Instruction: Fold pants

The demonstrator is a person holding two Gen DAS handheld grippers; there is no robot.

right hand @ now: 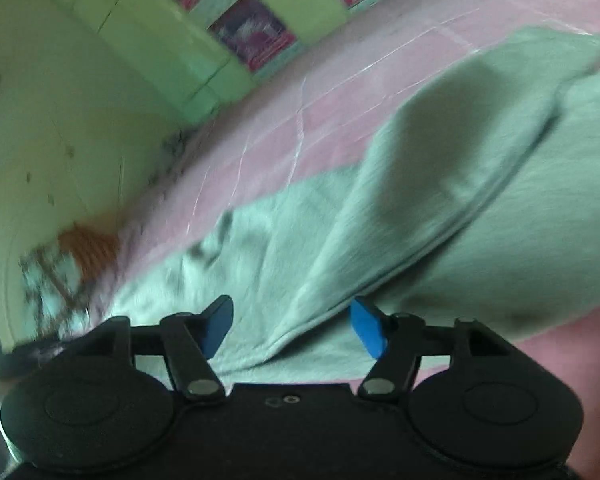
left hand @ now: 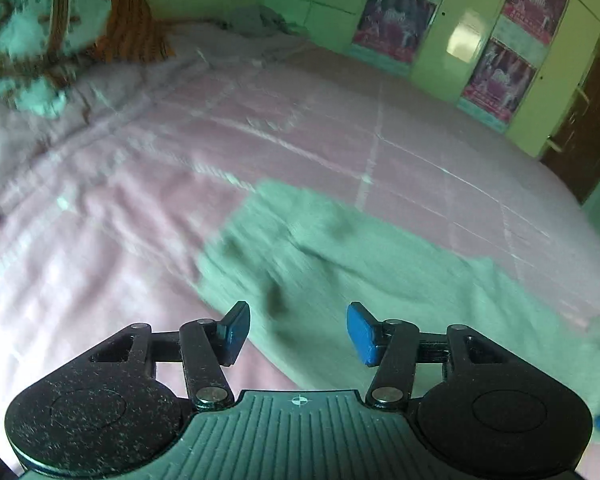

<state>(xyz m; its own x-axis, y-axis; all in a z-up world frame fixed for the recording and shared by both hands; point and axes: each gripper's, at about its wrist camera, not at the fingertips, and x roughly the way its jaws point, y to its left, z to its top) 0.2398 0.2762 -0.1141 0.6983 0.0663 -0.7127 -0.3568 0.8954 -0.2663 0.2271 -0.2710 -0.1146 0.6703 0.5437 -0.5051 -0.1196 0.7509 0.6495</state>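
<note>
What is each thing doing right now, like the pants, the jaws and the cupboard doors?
Pants: lying on the bed, one layer folded over another, not gripped.
Left gripper: jaws open, nothing between them.
Right gripper: jaws open above the pants, not pinching.
Bed sheet: spread out, a little wrinkled.
Cupboard doors: shut.
Pillow: resting at the head of the bed.

A wide bed covered by a pink checked sheet is seen beyond the jaws, backed by green cupboards hung with posters.
</note>
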